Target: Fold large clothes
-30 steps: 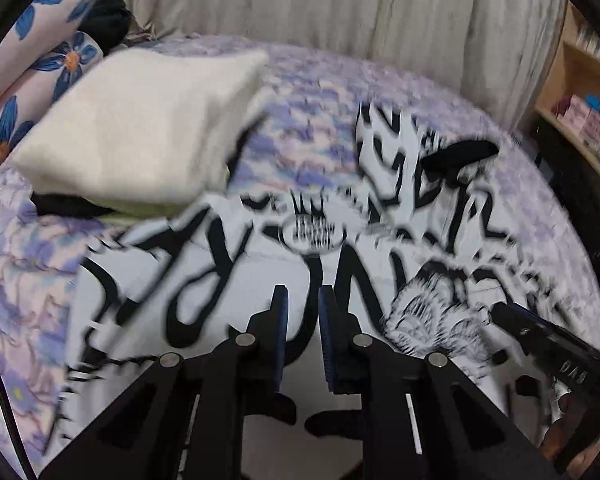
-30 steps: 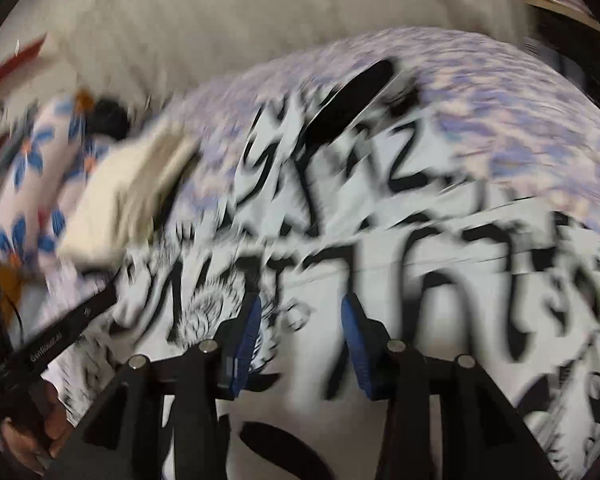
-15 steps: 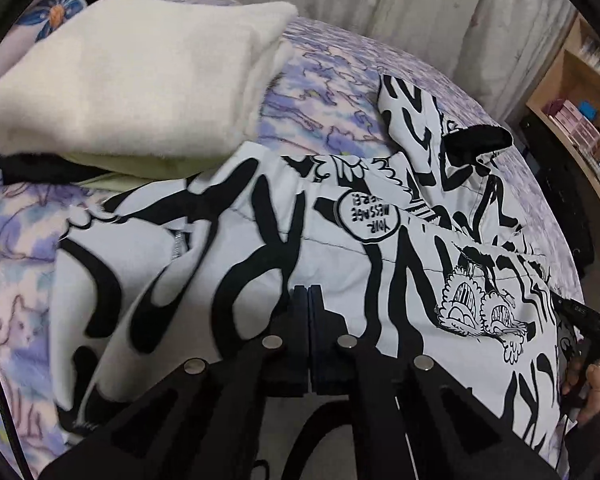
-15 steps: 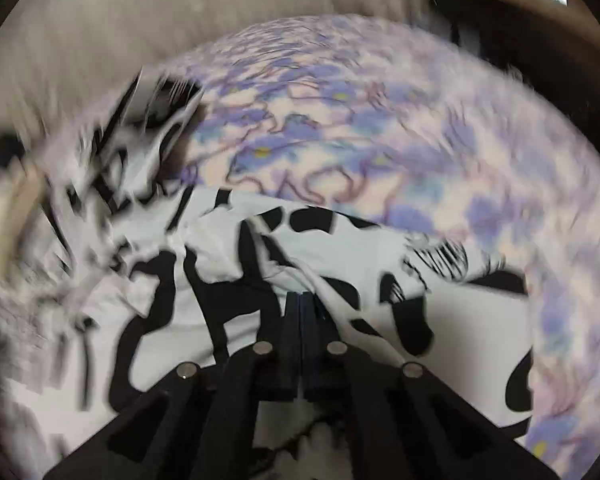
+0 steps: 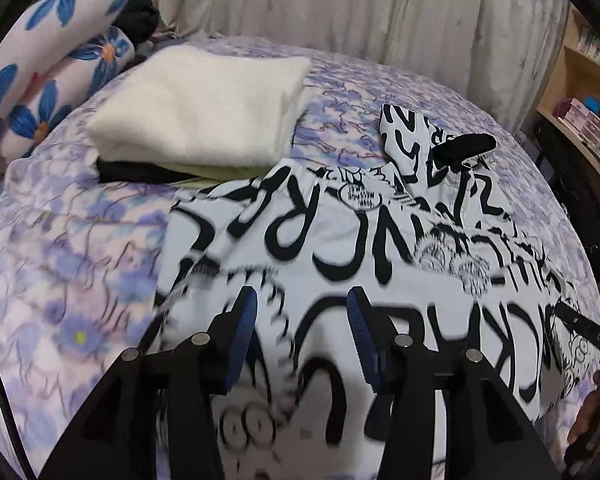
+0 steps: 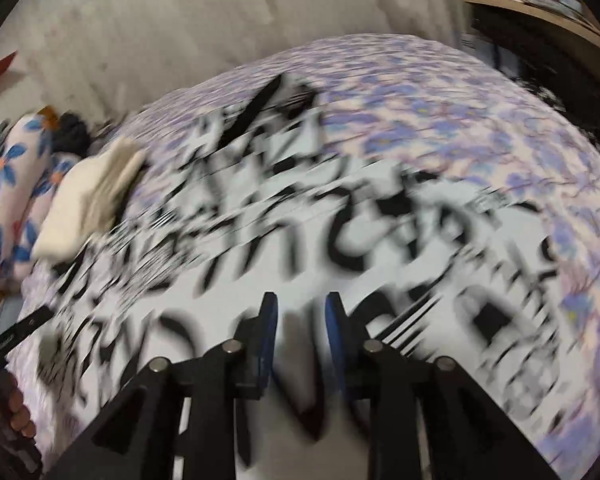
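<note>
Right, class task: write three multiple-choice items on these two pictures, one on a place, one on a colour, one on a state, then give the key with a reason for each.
1. Where does the cream folded stack lie relative to the printed garment?
A. on top of its middle
B. beyond it, toward the flowered pillows
C. on the shelf

2. What colours is the printed garment?
A. white with black lettering
B. plain red
C. green stripes

3. How do the left tongs stand?
A. shut on the garment
B. open, holding nothing
C. shut on the stack

Key: B, the stack sits at the garment's far edge next to the pillows; A, black letters cover white cloth; B, a clear gap shows between the blue pads.
</note>
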Action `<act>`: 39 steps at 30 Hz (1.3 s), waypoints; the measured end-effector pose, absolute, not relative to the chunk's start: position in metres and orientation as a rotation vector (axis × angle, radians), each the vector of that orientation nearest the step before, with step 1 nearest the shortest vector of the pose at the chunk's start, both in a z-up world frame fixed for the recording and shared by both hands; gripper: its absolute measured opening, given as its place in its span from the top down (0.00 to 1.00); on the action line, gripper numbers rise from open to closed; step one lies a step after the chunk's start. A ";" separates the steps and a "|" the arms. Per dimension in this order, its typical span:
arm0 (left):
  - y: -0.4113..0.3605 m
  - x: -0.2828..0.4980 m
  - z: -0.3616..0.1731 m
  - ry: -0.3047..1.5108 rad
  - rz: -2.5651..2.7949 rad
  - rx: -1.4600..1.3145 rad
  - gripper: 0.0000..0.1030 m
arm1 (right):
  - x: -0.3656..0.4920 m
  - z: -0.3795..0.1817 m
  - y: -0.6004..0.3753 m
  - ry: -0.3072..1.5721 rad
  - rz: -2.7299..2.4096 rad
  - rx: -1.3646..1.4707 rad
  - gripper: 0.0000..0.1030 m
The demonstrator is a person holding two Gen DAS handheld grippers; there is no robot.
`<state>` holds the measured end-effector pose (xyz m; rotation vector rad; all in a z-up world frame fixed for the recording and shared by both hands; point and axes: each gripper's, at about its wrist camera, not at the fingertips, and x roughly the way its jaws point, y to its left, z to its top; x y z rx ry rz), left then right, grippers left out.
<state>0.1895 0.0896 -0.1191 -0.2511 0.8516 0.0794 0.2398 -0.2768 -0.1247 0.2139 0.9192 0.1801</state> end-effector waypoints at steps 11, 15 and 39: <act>0.131 0.151 -0.169 0.848 0.098 -0.385 0.57 | 0.202 -0.163 -0.358 0.944 -0.059 0.211 0.76; 0.140 0.151 -0.166 0.841 0.140 -0.407 0.57 | 0.191 -0.152 -0.401 0.908 -0.112 0.246 0.81; 0.173 0.103 -0.181 0.942 0.086 -0.704 0.38 | 0.129 -0.164 -0.422 0.991 -0.026 0.663 0.49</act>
